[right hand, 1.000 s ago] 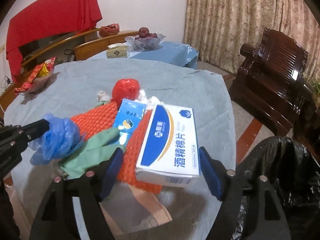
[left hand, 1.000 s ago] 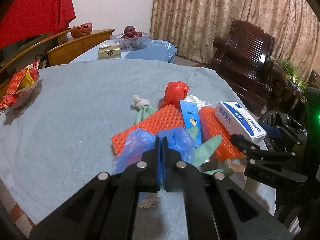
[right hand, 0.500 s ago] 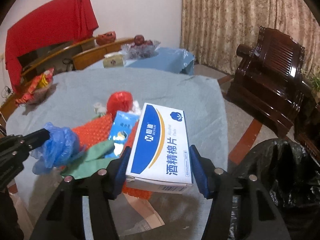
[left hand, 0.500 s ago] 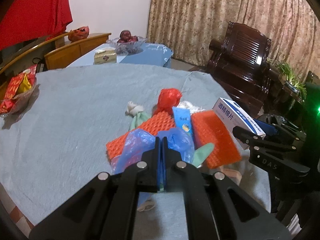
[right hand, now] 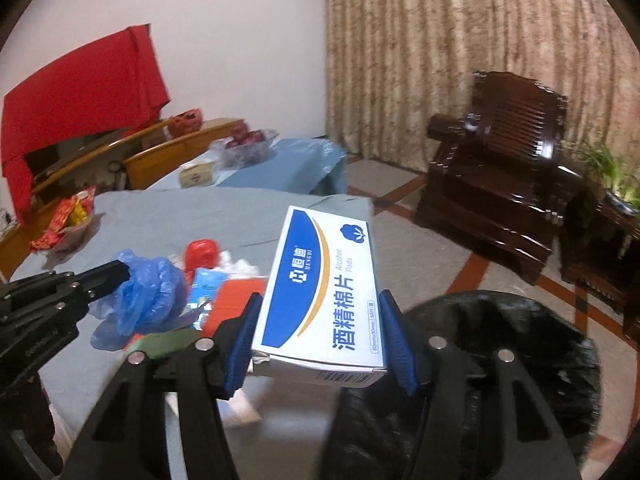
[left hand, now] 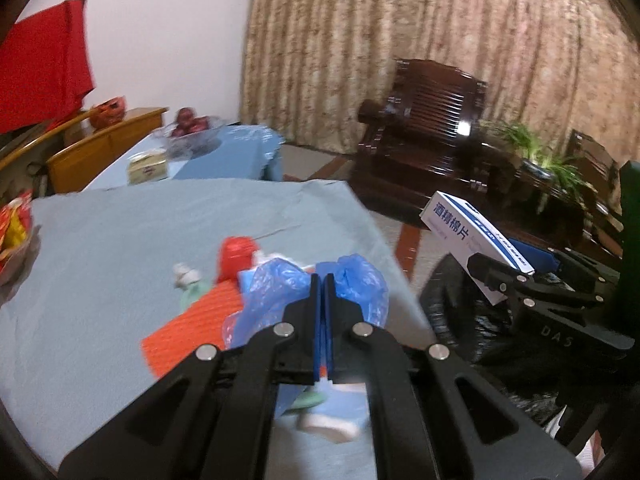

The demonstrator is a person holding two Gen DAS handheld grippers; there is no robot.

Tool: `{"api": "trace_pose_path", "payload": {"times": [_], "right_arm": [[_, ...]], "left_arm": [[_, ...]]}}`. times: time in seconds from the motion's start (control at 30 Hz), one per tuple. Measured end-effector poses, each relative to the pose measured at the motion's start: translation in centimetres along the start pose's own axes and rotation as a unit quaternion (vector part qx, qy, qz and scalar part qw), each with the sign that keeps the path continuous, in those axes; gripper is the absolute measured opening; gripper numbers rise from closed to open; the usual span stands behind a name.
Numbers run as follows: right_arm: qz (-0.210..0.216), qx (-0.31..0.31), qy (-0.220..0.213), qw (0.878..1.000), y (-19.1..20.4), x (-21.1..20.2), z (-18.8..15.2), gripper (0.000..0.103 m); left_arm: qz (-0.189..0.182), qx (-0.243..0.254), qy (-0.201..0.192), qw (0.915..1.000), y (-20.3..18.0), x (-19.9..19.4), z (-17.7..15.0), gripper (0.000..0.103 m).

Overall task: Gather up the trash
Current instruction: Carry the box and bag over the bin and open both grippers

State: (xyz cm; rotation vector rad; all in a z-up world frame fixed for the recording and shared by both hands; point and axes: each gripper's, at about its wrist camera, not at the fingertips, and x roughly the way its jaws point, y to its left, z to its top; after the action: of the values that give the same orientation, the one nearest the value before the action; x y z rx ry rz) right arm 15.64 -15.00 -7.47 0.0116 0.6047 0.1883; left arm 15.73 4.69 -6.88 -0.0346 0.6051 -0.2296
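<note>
My left gripper [left hand: 322,280] is shut on a crumpled blue plastic bag [left hand: 360,280], lifted off the grey table [left hand: 120,240]; the same blue plastic bag [right hand: 148,292] shows at the left of the right wrist view. My right gripper [right hand: 320,312] is shut on a white and blue alcohol pad box [right hand: 324,284], held in the air beside the table's right edge, over the near rim of a black trash bag [right hand: 500,340]. The box [left hand: 472,232] and the black trash bag [left hand: 460,308] also appear at the right of the left wrist view.
On the table lie orange foam netting [left hand: 192,324], a red crumpled bag [left hand: 236,256], a blue packet [right hand: 204,284] and a green glove [right hand: 168,340]. A snack bowl [right hand: 68,224] sits far left. A dark wooden armchair [right hand: 500,168] stands to the right.
My right gripper closed on the box and lifted it off the table toward the black trash bag. My left gripper rose and swung right with the blue bag in it.
</note>
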Motion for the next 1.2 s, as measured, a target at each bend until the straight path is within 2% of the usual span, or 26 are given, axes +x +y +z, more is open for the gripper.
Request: {"api": "trace_pose_path", "payload": {"times": [0.27,0.6,0.8,1.07,1.1,1.13,1.17,1.2], "right_arm": [[-0.069,0.022,0.0,0.997,-6.8,-3.7,-1.5,0.058],[-0.144,0.054,0.032,0.988,-13.8,-5.5,-5.0,0.058],[-0.17,0.069,0.042,0.982,-16.1,-5.6,-6.4,0.058],[-0.183,0.081,0.054,0.978,-17.6,-5.5,-7.8,0.059],[-0.184,0.082,0.056,0.978,-17.9,-5.3,-7.6,0.059],[-0.184,0.082,0.059,0.978,-18.0,-5.2,-7.7,0.061],[-0.188,0.081,0.062,0.977,-18.2,-5.2,-7.9,0.067],[-0.191,0.08,0.061,0.976,-18.1,-5.2,-8.0,0.069]], "left_arm": [[-0.068,0.042,0.003,0.9968,-8.0,1.6,0.6,0.001],[-0.142,0.079,0.031,0.9861,-16.7,5.3,0.3,0.001],[-0.172,0.095,0.049,0.9794,-20.0,7.4,-0.4,0.001],[-0.188,0.098,0.069,0.9748,-21.3,9.5,-1.2,0.003],[-0.19,0.097,0.07,0.9744,-21.2,9.6,-1.3,0.009],[-0.191,0.095,0.071,0.9744,-21.3,9.6,-1.4,0.025],[-0.189,0.093,0.071,0.9749,-21.1,9.7,-1.4,0.035],[-0.188,0.087,0.071,0.9758,-20.6,9.8,-1.4,0.045]]}}
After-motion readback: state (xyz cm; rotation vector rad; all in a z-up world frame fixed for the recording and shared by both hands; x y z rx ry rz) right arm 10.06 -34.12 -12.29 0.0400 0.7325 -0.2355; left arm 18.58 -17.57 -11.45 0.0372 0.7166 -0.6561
